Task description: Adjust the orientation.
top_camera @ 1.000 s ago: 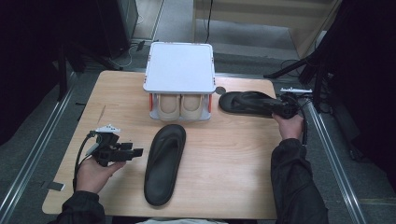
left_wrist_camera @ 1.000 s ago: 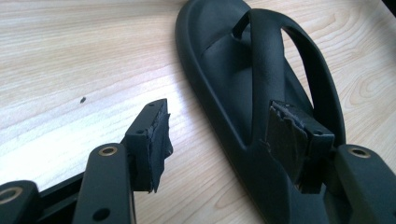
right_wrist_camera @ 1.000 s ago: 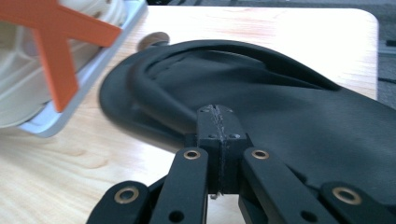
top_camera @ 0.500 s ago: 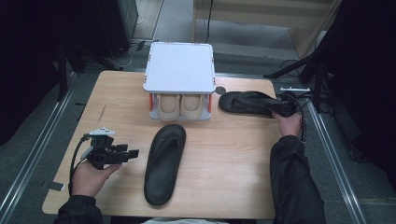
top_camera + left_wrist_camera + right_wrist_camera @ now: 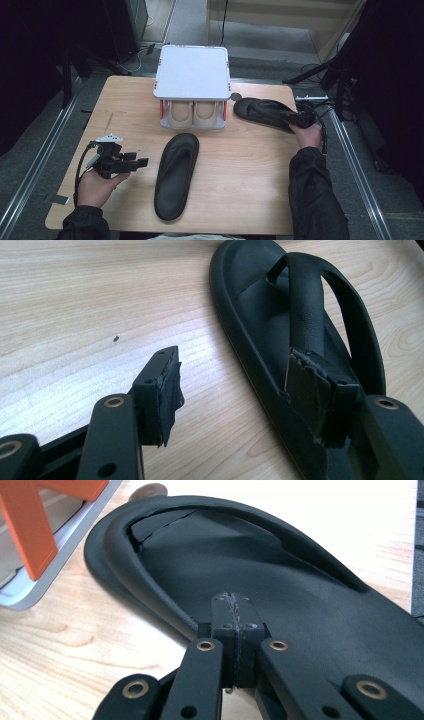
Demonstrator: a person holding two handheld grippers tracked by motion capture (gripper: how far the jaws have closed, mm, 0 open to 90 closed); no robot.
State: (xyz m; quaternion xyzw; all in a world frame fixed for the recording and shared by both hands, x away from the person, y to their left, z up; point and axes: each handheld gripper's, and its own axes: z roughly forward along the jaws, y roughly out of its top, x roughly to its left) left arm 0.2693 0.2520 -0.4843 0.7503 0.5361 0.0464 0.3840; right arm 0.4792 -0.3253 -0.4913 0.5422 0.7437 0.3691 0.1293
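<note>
Sandal near rack: black flip-flop, matte, beside white shoe rack.
Right gripper: jaws pressed together at its heel edge.
Left gripper: jaws wide, beside second sandal.

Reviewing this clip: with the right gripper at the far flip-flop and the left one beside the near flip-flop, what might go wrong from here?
1. The right gripper has its jaws shut at the heel edge of the far flip-flop; whether they pinch it is unclear, so it may slip or droop if lifted.
2. That flip-flop lies close beside the shoe rack, so swinging it could knock the rack.
3. The left gripper is open, one jaw over the near flip-flop; closing could shove it rather than grasp it.
</note>
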